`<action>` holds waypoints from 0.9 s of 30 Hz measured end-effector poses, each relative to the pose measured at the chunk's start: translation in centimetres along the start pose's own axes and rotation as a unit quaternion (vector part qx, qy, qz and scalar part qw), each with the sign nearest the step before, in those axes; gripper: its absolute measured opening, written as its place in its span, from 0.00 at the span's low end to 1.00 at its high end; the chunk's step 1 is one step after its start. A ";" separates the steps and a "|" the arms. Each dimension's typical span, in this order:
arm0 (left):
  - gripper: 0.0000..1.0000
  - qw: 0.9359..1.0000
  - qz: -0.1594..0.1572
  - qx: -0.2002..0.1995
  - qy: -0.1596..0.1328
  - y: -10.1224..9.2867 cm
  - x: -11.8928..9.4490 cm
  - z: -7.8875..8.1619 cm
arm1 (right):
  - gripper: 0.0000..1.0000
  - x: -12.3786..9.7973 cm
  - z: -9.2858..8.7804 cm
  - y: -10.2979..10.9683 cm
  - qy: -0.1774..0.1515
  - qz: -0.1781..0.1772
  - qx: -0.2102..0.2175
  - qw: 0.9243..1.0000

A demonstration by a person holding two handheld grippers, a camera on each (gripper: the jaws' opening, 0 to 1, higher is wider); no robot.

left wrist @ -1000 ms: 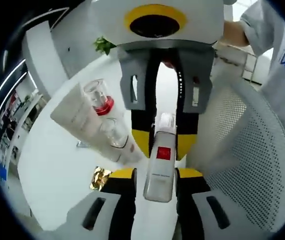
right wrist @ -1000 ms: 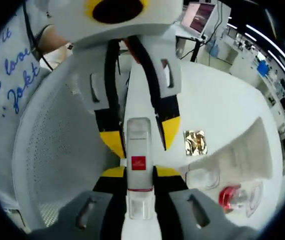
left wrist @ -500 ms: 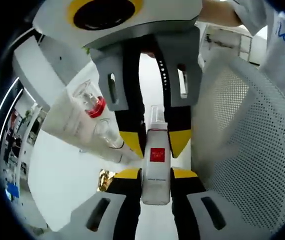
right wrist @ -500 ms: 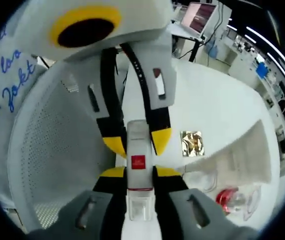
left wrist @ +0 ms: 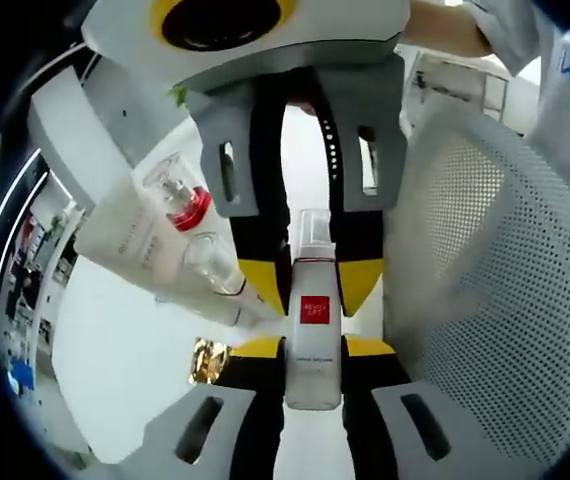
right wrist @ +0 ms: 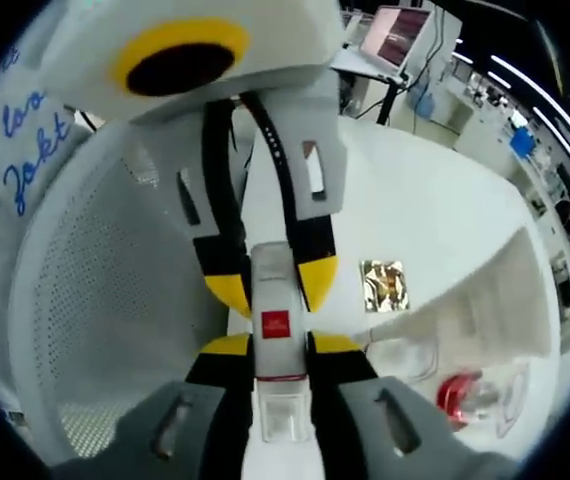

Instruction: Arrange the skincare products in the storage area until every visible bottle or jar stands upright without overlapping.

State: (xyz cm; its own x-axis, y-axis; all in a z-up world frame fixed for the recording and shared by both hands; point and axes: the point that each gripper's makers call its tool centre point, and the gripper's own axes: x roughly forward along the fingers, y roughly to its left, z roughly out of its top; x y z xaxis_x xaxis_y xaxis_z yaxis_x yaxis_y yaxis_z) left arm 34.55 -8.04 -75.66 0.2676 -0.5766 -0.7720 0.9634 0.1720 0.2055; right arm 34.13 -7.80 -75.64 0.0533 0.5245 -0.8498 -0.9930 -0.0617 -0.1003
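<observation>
Left gripper view: left gripper (left wrist: 313, 345) clamped on one white bottle with a red label (left wrist: 314, 330), base end between its jaws, clear cap end taken by right gripper (left wrist: 311, 285) from 12 o'clock. Right gripper view: right gripper (right wrist: 277, 348) pinching same bottle (right wrist: 277, 330) at cap end, left gripper (right wrist: 270, 280) opposite. One white perforated basket (left wrist: 485, 270) at 3 o'clock, one white tube (left wrist: 135, 245), one red-collared bottle (left wrist: 180, 195), one gold foil packet (left wrist: 205, 358) at 8 o'clock. Monitor (right wrist: 397, 35) at 1 o'clock in right gripper view.
</observation>
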 end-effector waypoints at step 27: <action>0.16 1.000 0.000 -0.009 0.012 -0.2 -0.1 -0.8 | 0.24 -2.4 -4.2 -0.5 -0.061 -0.021 0.165 0.984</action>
State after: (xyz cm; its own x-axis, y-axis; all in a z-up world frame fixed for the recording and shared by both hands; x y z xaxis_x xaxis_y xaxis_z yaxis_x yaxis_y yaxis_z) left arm 34.29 -7.38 -76.08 0.2669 -0.5578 -0.7859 0.9630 0.1863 0.1948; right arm 34.95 -12.57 -75.68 0.1026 0.6202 -0.7777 -0.9711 0.2317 0.0566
